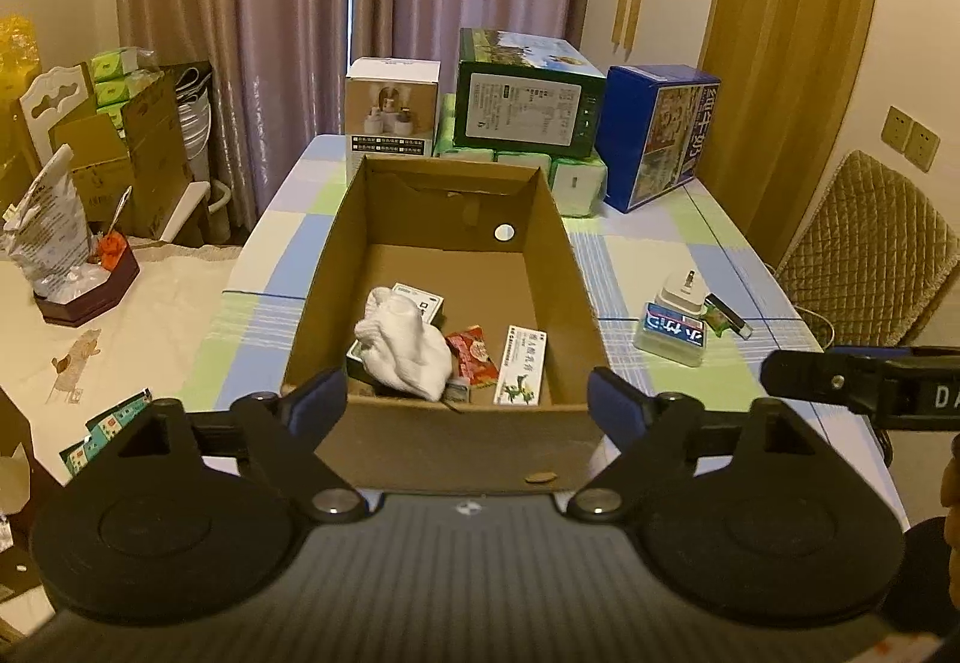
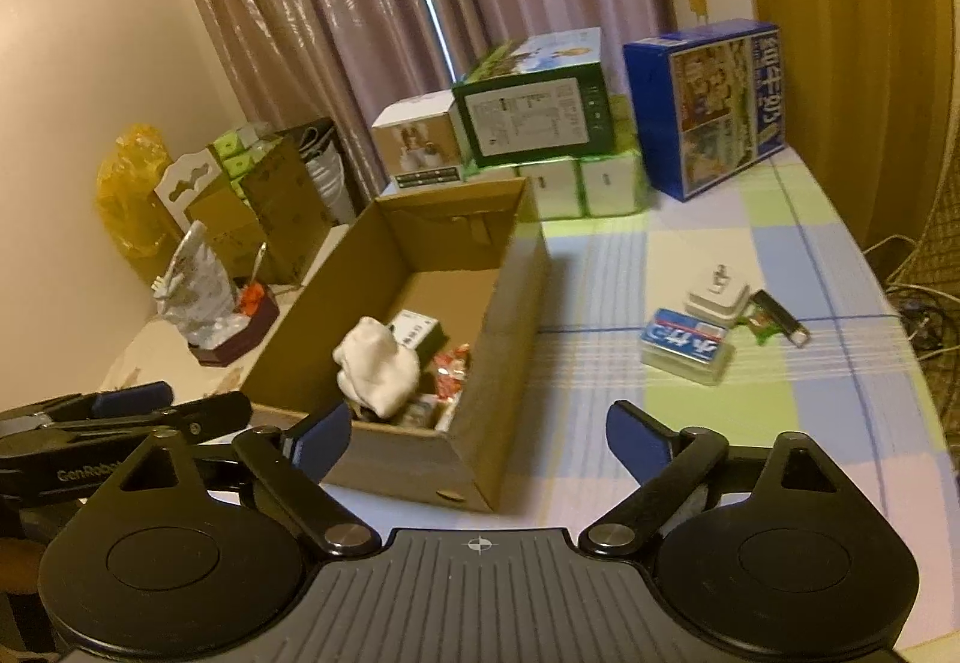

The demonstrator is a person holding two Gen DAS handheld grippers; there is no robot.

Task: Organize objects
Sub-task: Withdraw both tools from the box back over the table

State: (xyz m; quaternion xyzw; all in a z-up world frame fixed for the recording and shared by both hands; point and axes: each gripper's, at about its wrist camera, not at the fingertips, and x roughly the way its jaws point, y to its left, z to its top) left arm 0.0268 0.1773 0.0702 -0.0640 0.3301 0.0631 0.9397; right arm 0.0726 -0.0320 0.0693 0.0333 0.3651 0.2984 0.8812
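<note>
Both tongs spread wide, nothing between the pads. Left gripper (image 1: 467, 402) poised at the near wall of the cardboard box (image 1: 567, 267), over the white sock (image 1: 403, 342), red snack packet (image 1: 474, 354) and medicine cartons already inside. Right gripper (image 2: 478, 438) held above the checked tablecloth (image 2: 840, 411), just right of the box. Ahead and to its right, well apart: small cluster still loose — tissue pack (image 2: 687, 345), white plug adapter (image 2: 718, 291), black lighter (image 2: 780, 318) lying aslant. Nearer the right gripper, likely its job next.
</note>
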